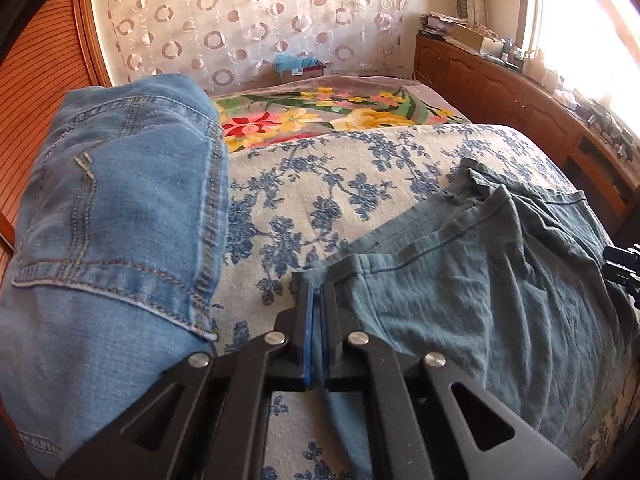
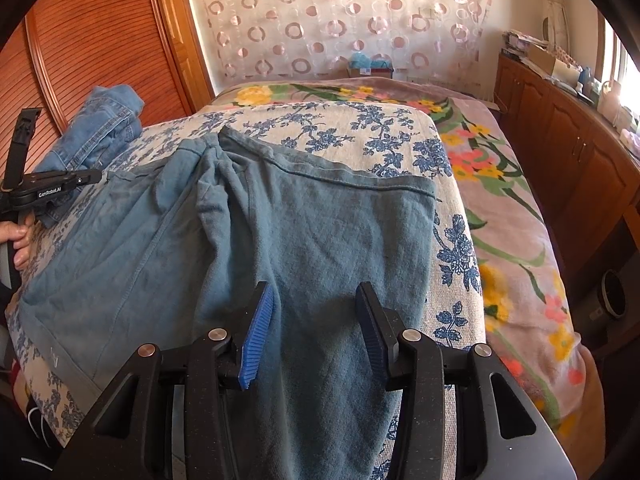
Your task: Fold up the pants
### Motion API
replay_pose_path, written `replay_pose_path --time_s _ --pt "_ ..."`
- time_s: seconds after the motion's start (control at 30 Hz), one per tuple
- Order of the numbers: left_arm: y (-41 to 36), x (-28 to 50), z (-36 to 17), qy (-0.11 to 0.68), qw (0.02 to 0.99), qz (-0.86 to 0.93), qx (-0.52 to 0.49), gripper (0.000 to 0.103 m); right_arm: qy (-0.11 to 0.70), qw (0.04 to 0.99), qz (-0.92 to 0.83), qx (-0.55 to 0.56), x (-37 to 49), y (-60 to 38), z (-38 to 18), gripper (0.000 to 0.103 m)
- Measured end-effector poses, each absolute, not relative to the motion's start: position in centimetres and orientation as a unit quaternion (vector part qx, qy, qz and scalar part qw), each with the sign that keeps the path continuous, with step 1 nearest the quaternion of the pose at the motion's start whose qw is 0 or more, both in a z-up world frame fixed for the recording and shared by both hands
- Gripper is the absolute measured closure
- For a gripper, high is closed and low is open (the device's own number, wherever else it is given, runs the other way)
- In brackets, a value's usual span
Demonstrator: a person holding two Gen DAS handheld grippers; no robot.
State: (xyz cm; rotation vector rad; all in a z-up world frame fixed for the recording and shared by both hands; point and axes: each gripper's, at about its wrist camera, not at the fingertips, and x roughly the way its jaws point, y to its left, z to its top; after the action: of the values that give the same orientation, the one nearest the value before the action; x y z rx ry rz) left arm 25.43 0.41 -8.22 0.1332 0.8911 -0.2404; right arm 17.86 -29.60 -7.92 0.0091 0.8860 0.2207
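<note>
The left gripper [image 1: 316,300] is clenched on a corner of the teal pants [image 1: 460,280], its blue pads [image 1: 307,320] pressed together with a fold of the fabric's edge pinched between them. The right gripper [image 2: 316,320] hangs released, jaws standing well apart above one pant leg, with cloth lying under the gap but neither pad pressing on it.

The teal pants [image 2: 320,232] lie spread and rumpled across the bed, on top of a cream bedspread with blue flowers [image 1: 320,200]. Their legs run toward the near edge of the bed, and a stitched hem runs across the far side. In the right wrist view the left gripper [image 2: 52,184] shows at the pants' left edge, with a person's hand [image 2: 20,240] wrapped around its handle.

A pair of folded blue jeans [image 1: 120,208] sits on the bedspread just left of the teal pants, a back pocket with yellow stitching facing up. Beyond the bedspread is a pinkish blanket with bright yellow and red flowers [image 2: 500,184]. A sheer curtain with ring patterns [image 2: 340,20] hangs behind the bed, a slatted wooden door [image 2: 92,40] stands to the left, and wooden cabinets [image 2: 560,136] run along the right under a bright window [image 1: 580,32].
</note>
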Motion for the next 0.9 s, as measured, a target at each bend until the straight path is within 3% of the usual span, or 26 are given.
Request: replay_pose_path --time_s 0.2,0.47,0.57,0.67,0.9 --pt "-0.7 26.3 -9.4 0.452 0.881 -0.119 0.070 0.078 0.428 0.898 0.105 0.002 17.9 -29.6 -7.9 0.060" --pt "-0.9 26.8 -9.9 0.453 0.881 -0.124 0.064 0.073 0.428 0.897 0.106 0.004 17.9 -29.6 -7.9 0.060" --pt "-0.9 26.6 -10.0 0.445 0.883 -0.131 0.065 0.077 0.428 0.897 0.106 0.004 17.9 -29.6 -7.9 0.059" --pt "-0.8 26.7 -9.9 0.445 0.883 -0.134 0.065 0.101 0.428 0.897 0.106 0.004 17.9 -29.6 -7.9 0.059" --pt "0.0 26.7 -9.3 0.433 0.892 -0.112 0.068 0.103 0.428 0.897 0.107 0.005 17.9 -29.6 -7.9 0.059"
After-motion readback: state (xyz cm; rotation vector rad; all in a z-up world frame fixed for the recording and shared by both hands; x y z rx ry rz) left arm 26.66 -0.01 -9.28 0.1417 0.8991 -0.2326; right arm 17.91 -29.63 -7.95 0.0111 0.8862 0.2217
